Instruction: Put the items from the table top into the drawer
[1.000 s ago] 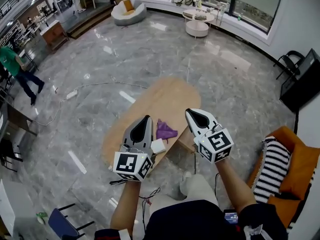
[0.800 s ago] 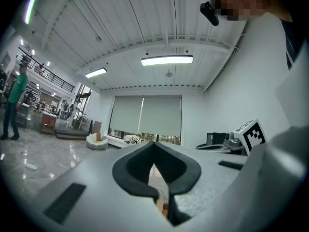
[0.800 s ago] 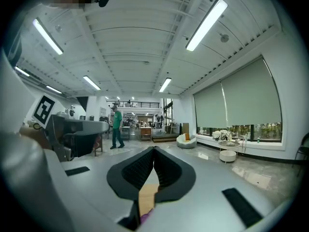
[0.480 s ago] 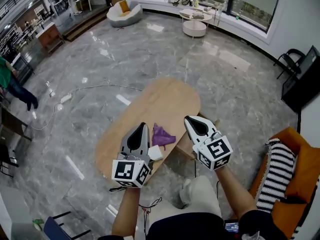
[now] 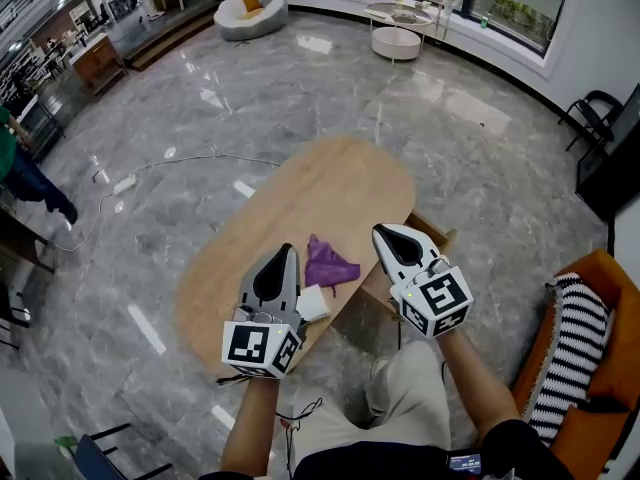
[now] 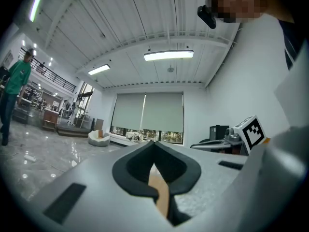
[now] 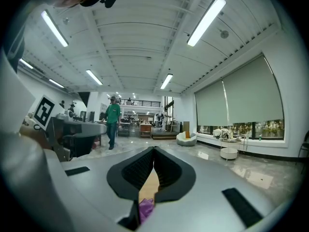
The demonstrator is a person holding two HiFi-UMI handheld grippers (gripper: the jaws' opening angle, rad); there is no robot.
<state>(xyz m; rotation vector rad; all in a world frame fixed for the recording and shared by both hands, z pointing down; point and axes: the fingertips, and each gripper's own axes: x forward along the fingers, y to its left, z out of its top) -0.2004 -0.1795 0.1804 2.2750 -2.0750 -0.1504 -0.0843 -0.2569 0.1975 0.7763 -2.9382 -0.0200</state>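
Two items near the close edge of the oval wooden worktop point(image 5: 330, 188): crumpled purple cloth point(image 5: 330, 262), one corner peaked toward the far end, long axis unclear; small white block point(image 5: 314, 304) just beside it. Left tongs point(image 5: 284, 252) and right tongs point(image 5: 383, 231) both pressed together, empty, flanking the cloth.

1 purple cloth point(image 5: 331, 264), 1 white block point(image 5: 314, 304)
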